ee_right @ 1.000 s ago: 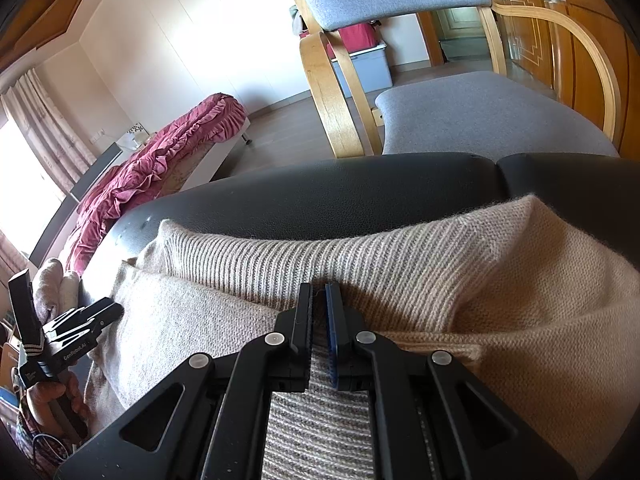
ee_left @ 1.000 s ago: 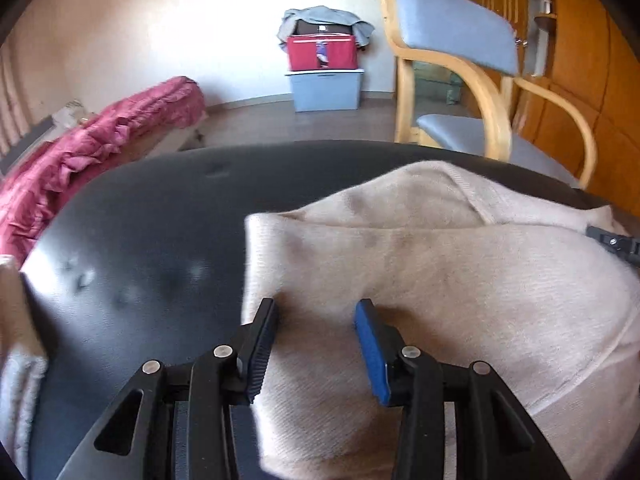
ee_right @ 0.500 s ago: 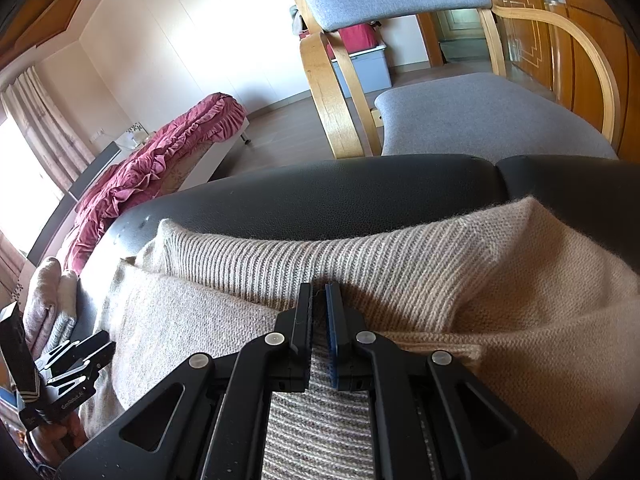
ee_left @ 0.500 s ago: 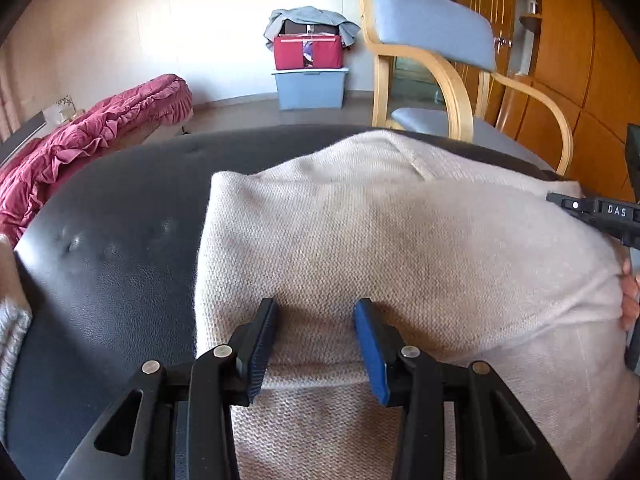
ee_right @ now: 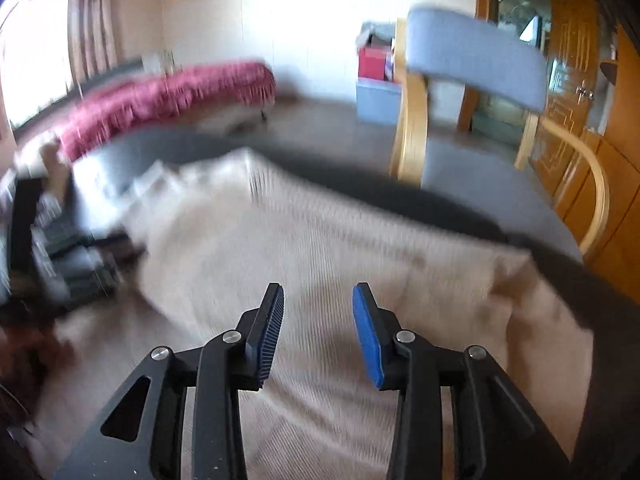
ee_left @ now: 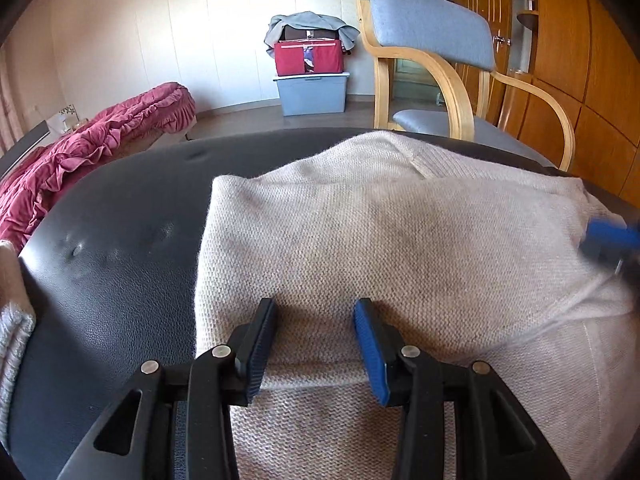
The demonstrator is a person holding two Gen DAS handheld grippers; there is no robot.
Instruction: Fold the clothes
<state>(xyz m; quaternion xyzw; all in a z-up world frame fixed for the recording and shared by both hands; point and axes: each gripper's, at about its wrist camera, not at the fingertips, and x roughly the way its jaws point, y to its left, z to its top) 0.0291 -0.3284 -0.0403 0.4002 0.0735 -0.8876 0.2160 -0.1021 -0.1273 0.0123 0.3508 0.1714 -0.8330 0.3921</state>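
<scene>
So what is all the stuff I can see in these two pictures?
Sweater: one, beige knit, folded on the black surface.
Black leather surface: one, under the sweater.
Armchair: one, bent wood with grey-blue cushions, behind the surface.
Storage bin: one, pale blue, by the far wall.
Red box: one, on the bin, grey cloth draped on top.
Ruffled bedspread: one, crimson, far left.
Wooden doors: orange-brown, right side.
Left gripper: black, blue-padded fingers apart, over the sweater.
Right gripper: same, fingers apart, picture blurred.
</scene>
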